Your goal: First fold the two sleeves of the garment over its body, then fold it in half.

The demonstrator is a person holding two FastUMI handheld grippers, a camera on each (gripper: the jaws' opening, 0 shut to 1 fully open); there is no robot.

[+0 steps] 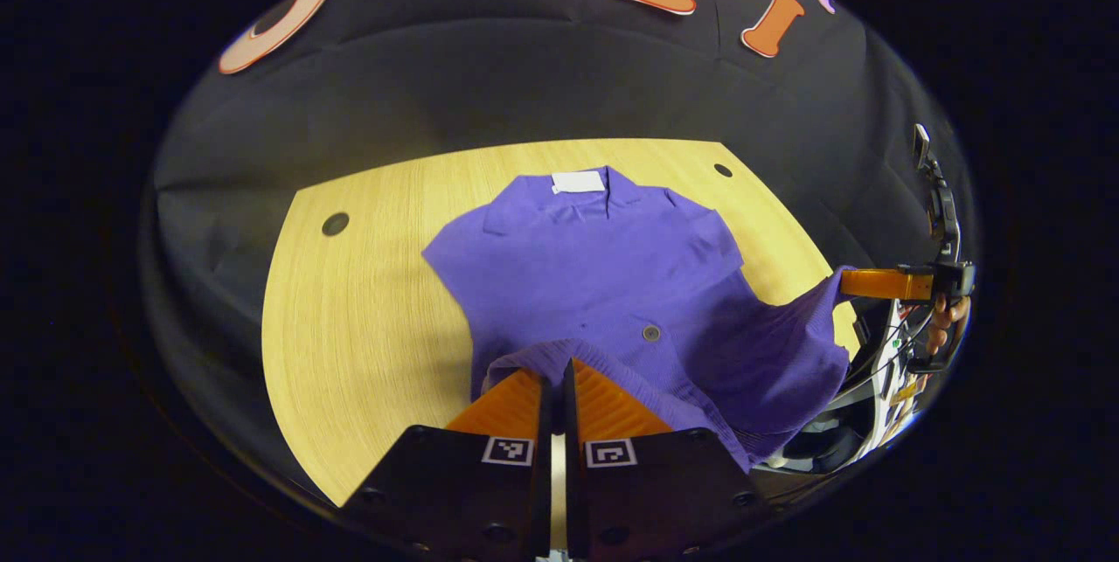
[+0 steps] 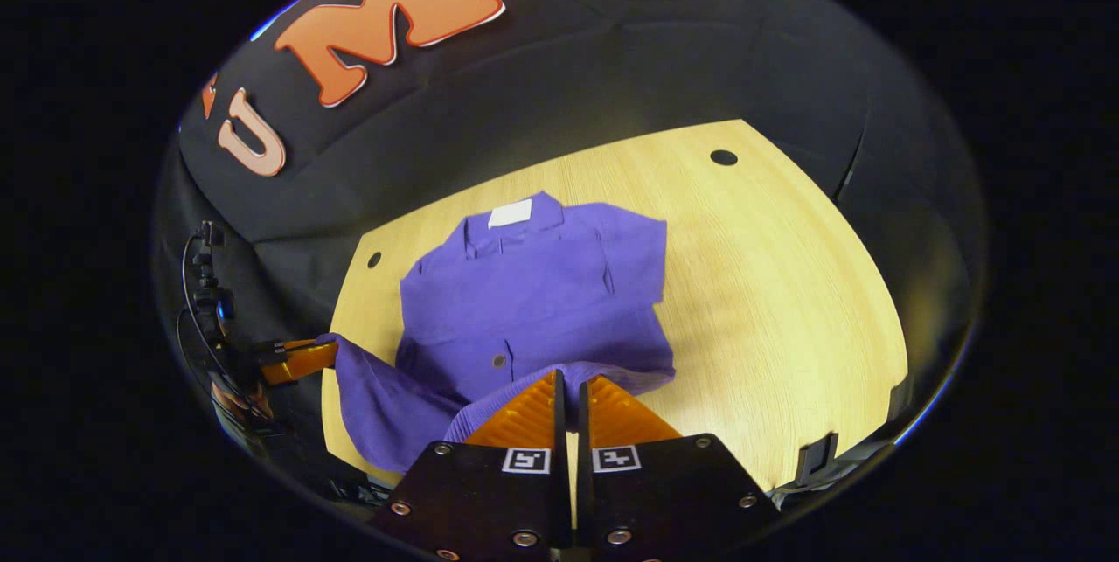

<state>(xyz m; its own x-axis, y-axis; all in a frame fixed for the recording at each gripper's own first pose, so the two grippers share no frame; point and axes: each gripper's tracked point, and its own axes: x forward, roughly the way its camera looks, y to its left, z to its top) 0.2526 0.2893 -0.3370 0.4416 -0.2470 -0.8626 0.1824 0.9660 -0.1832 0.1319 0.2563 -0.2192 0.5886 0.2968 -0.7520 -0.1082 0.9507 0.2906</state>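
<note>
Purple garment [image 1: 603, 274] lies on the wooden table [image 1: 367, 300], collar end toward the black back wall, with a white tag [image 1: 578, 182] at the neck and a small button [image 1: 650, 333] on the front. Both sleeves look already laid in over the body, and I see the near hem raised off the table at two corners.

In the left gripper view, my left gripper [image 1: 557, 370] has its fingers pressed together on the near hem, the purple fabric bunched over the tips. Farther off to the right in that view, the right gripper [image 1: 846, 282] pinches the other hem corner and holds it lifted, with a hand [image 1: 948, 326] behind it.

In the right gripper view, I see the right gripper [image 2: 569, 383] clenched on the hem fold just in front of it, and the left gripper [image 2: 328, 357] at the far left clamping its corner, the cloth sagging between the two.

Round holes [image 2: 723, 157] dot the tabletop near its far edge.
</note>
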